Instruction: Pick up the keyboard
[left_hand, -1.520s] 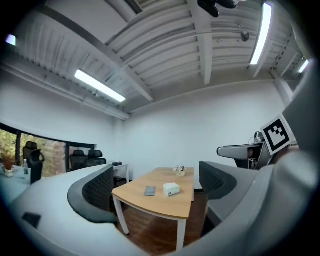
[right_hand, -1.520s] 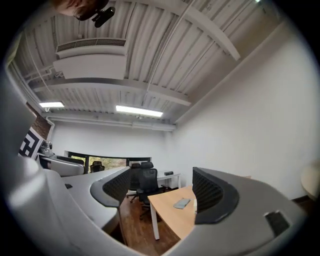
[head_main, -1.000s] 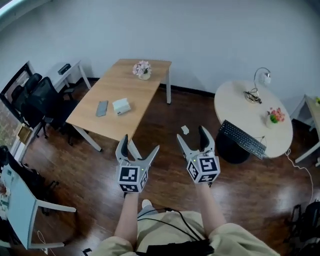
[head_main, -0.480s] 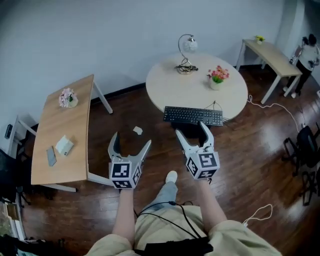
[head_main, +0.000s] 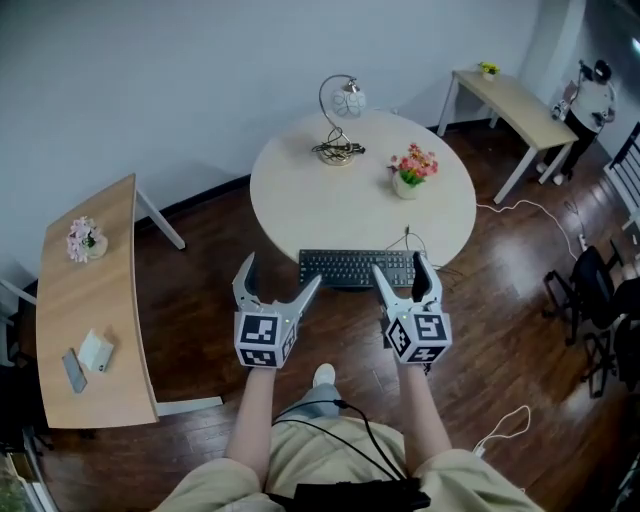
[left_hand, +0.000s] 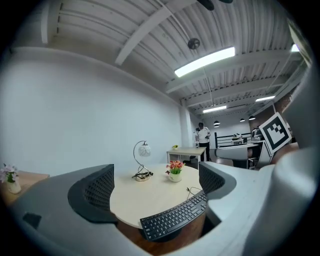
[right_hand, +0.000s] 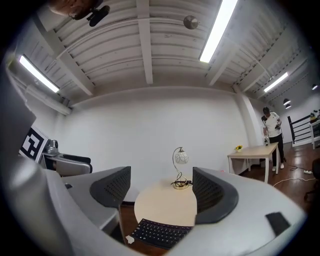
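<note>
- Underneath, a dark brown plank floor (head_main: 200, 260) fills most of the head view, with a white cable (head_main: 505, 425) looped on it at lower right.
- A round pale table (head_main: 320, 200) stands ahead of the person, near the white wall.
- A long rectangular light-wood table (head_main: 60, 300) stands at the left, well apart from the round one.
- A narrow light-wood desk (head_main: 510, 105) stands at upper right, with a person in a white top (head_main: 592, 95) beside its far end.
- A flat black keyboard (head_main: 355, 268) lies along the near edge of the round table, and a thin cable runs from its back edge.
- The left gripper (head_main: 280, 275) hangs in the air just short of the keyboard's left end; its own view shows both jaws spread wide with nothing held, the keyboard visible in the gap beyond them.
- The right gripper (head_main: 400, 270) hangs above the keyboard's right end, its jaws likewise spread and empty.
- A curved metal lamp with a round white shade (head_main: 340, 120) stands at the far side of the round table.
- A white pot of pink and red flowers (head_main: 407, 185) stands to the lamp's right.
- A small vase of pale pink flowers (head_main: 87, 240) stands at the far end of the rectangular table.
- A white box (head_main: 97, 350) and a grey phone (head_main: 74, 370) lie side by side nearer its front end.
</note>
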